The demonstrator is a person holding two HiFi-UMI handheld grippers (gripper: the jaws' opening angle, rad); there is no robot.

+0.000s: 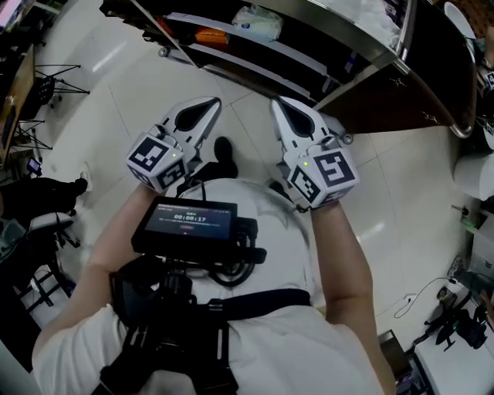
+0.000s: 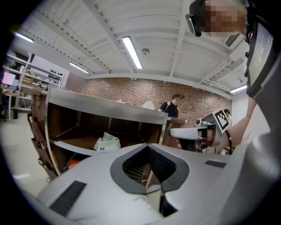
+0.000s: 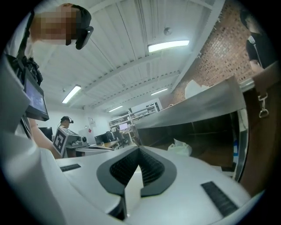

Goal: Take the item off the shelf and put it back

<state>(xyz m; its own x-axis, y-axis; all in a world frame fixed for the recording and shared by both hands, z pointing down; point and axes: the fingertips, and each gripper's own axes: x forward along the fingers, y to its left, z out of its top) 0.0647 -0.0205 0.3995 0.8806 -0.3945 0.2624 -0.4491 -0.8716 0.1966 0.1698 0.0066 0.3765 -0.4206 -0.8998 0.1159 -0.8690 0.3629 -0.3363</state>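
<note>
White soft pack (image 1: 257, 23) lies on the board just under the top of the shelf (image 1: 239, 55), and nothing touches it. We hold the left gripper (image 1: 207, 104) and right gripper (image 1: 279, 106) side by side in front of the shelf, apart from the pack. Both jaws are clenched together and empty.

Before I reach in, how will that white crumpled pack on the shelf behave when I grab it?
The white pack looks crumpled and slumped, so probably soft and light. Its wrapper looks like plastic, maybe slippery. It sits low on the shelf, so unlikely to roll.
</note>
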